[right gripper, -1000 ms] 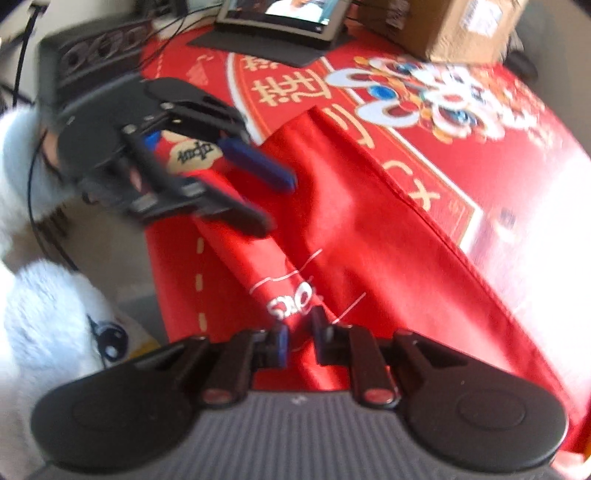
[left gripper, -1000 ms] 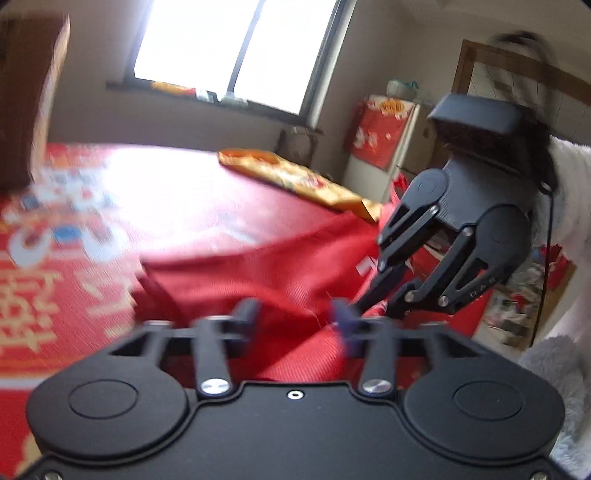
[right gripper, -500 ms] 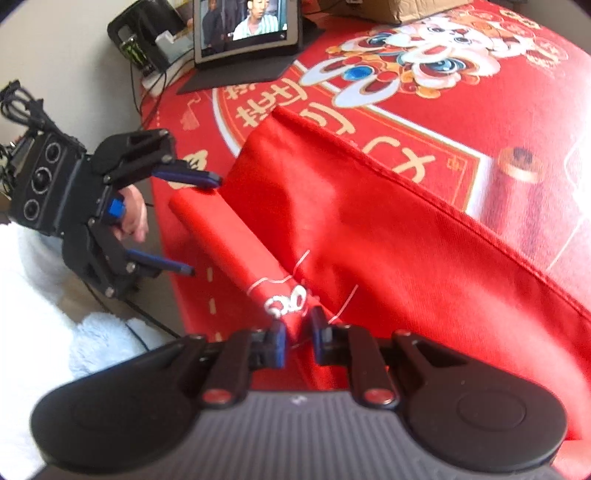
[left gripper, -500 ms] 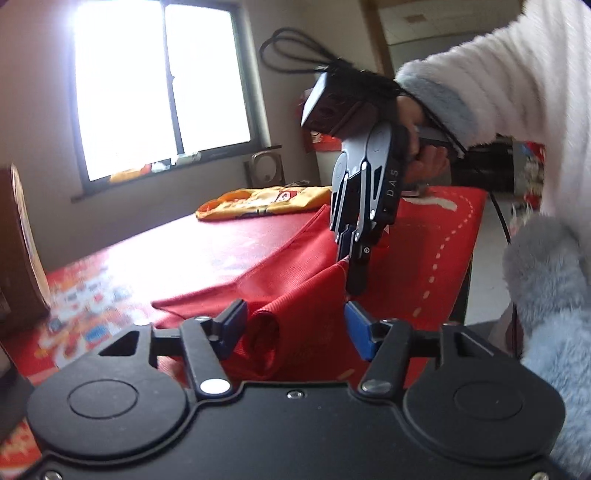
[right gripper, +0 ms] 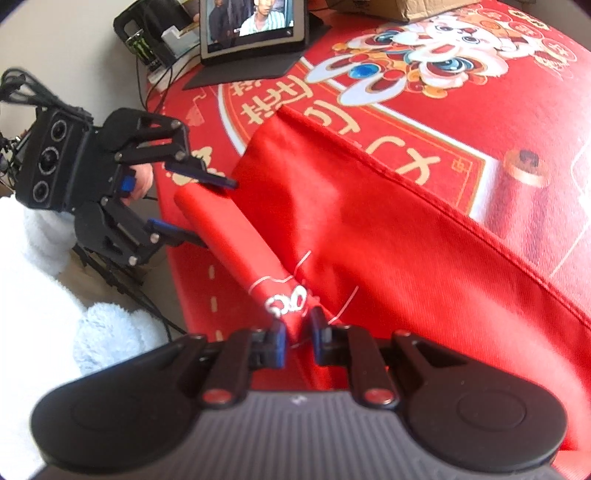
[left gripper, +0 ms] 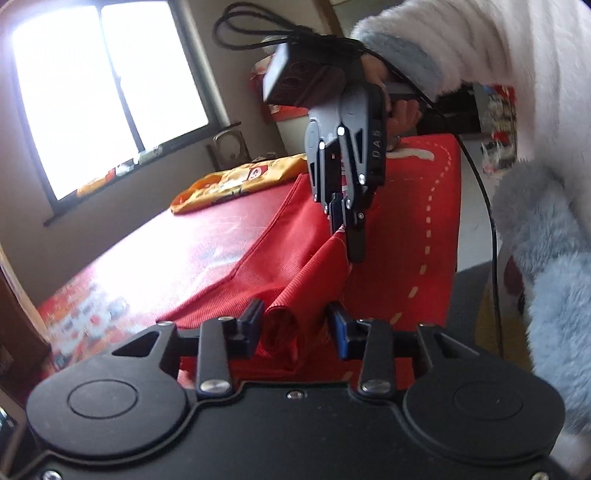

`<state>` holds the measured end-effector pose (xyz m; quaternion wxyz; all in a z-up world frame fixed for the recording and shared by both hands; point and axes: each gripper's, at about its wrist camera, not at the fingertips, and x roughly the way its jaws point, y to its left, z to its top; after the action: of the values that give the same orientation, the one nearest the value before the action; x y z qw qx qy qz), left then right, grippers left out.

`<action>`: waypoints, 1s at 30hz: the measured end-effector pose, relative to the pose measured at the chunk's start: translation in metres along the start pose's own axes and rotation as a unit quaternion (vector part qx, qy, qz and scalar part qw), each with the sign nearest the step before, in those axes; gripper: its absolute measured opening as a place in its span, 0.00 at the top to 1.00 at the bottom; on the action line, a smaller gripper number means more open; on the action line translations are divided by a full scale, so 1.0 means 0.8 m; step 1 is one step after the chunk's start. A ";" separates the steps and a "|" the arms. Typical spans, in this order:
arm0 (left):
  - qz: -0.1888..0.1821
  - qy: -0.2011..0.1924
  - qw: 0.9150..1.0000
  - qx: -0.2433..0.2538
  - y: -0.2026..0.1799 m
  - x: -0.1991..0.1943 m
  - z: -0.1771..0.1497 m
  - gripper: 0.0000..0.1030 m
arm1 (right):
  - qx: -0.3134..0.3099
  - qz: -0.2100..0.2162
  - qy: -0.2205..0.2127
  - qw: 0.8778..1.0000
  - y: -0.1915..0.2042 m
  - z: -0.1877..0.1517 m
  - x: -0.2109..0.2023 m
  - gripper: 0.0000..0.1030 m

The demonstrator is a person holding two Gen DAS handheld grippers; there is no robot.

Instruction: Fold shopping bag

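A red fabric shopping bag (right gripper: 388, 221) lies on the red printed tablecloth, its near edge lifted into a fold. My right gripper (right gripper: 297, 332) is shut on the bag's near corner with white print; it also shows in the left wrist view (left gripper: 349, 229), pinching that edge. My left gripper (left gripper: 295, 325) is open, its jaws on either side of the rolled end of the fold (left gripper: 284, 321) without clamping it. In the right wrist view the left gripper (right gripper: 218, 210) stands open around the fold's far end.
A tablet (right gripper: 255, 22) on a dark stand sits at the table's far edge, a cardboard box (right gripper: 402, 7) beside it. A yellow-orange bag (left gripper: 236, 181) lies further along the table below the window. The table edge (left gripper: 454, 221) drops off beside the grippers.
My left gripper has moved closer to the rolled end of the fold, its jaws now around it. My right gripper has kept its hold on the bag's corner.
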<state>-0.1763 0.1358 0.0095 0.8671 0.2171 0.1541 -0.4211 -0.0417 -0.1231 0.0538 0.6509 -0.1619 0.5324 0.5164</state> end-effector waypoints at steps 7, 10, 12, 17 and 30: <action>-0.024 0.008 0.984 -0.179 0.028 -0.002 -0.013 0.70 | 0.017 -0.018 0.004 1.000 0.005 0.004 0.001 0.86; -0.042 0.019 0.962 -0.269 0.047 0.001 -0.022 0.70 | 0.036 -0.021 0.006 0.999 0.003 0.007 0.002 0.86; -0.047 0.025 0.950 -0.307 0.055 0.002 -0.024 0.70 | 0.043 -0.020 0.006 0.999 0.001 0.008 0.002 0.86; -0.052 0.027 0.926 -0.374 0.069 0.001 -0.031 0.70 | 0.068 -0.006 -0.006 0.998 -0.009 0.005 0.000 0.86; -0.046 0.025 0.863 -0.503 0.083 -0.002 -0.048 0.68 | 0.113 0.011 -0.057 0.992 -0.021 -0.008 -0.005 0.86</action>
<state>-0.1274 0.1929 -0.0067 0.8341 -0.2457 0.3762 -0.3201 -0.0306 -0.1368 0.0488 0.6890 -0.0518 0.5509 0.4681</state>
